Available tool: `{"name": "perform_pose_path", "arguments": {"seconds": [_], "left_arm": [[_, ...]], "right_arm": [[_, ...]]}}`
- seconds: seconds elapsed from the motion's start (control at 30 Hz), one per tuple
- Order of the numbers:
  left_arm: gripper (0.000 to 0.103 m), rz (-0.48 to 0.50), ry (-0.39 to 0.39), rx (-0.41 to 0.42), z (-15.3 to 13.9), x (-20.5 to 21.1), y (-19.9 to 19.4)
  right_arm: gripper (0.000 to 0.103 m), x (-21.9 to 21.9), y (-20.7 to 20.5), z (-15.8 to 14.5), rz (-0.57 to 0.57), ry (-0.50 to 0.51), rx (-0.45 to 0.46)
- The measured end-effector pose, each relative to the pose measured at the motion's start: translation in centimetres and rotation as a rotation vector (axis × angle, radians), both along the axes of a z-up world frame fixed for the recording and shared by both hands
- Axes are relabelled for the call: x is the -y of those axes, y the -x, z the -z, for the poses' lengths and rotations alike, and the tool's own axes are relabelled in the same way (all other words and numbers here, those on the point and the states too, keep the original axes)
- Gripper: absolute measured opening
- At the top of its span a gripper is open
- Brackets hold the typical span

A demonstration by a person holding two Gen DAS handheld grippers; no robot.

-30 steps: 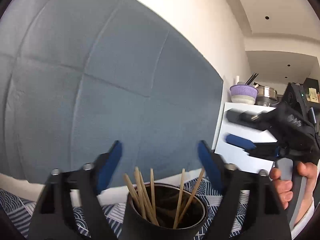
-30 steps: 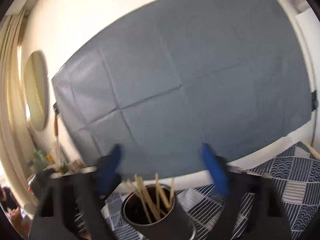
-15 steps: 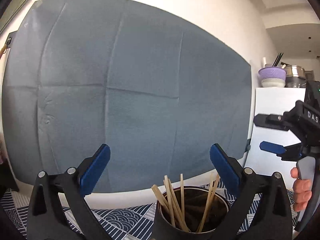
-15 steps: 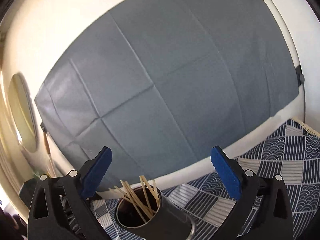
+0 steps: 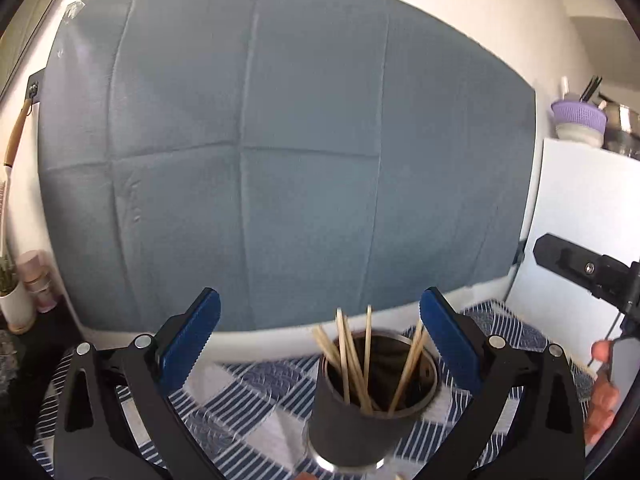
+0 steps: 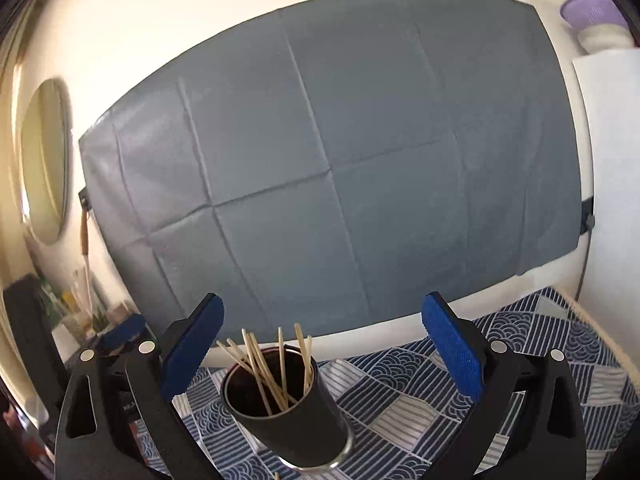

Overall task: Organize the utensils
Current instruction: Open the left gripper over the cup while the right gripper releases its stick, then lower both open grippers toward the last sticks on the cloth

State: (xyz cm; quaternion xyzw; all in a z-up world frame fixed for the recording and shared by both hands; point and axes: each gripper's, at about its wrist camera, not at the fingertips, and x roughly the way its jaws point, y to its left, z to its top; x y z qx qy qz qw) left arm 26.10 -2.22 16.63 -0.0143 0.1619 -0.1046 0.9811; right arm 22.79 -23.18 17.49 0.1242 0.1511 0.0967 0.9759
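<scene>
A dark cylindrical cup (image 5: 360,428) with a metal rim stands on a blue patterned cloth (image 5: 248,392) and holds several wooden sticks (image 5: 352,360). My left gripper (image 5: 318,340) is open, with the cup below and between its blue pads (image 5: 188,340), slightly right of centre. My right gripper (image 6: 322,340) is open too, and the same cup (image 6: 292,428) with its sticks (image 6: 272,364) sits low between its fingers, left of centre. The right gripper's body (image 5: 588,272) and the hand holding it show at the right edge of the left wrist view.
A large grey-blue sheet (image 5: 280,168) hangs on the white wall behind the table. A white cabinet (image 5: 588,208) with a purple bowl (image 5: 578,120) on top stands to the right. A small potted plant (image 5: 12,300) and jars stand at the left.
Both grippers have pulled back and tilted down a little, so more of the cup and cloth shows. The left view has swung left, pushing the right gripper towards the edge. Both stay open.
</scene>
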Motion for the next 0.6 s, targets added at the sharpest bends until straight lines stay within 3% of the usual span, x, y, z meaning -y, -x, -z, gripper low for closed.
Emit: {"name": "perform_pose_path", "arguments": {"seconds": [0.17,0.27,0.43,0.6], "left_arm": [[0.097,-0.006,-0.059,-0.017,0.8,0.0,2.6],[0.097,0.001,-0.033,-0.066,1.7,-0.4,3.3],[0.097,-0.034,-0.011,-0.205,4.5,-1.4,2.7],[0.097,-0.033,-0.104,-0.355,8.8,-0.7,2.3]], "right_arm": [[0.095,0.3,2.2,0.2,-0.043,0.057,-0.036],[0.095,0.4,2.9,1.4,-0.091,0.092,-0.122],[0.095,0.4,3.6,5.6,-0.168,0.128,-0.288],[0.095,-0.9,3.9,11.8,-0.237,0.187,-0.486]]}}
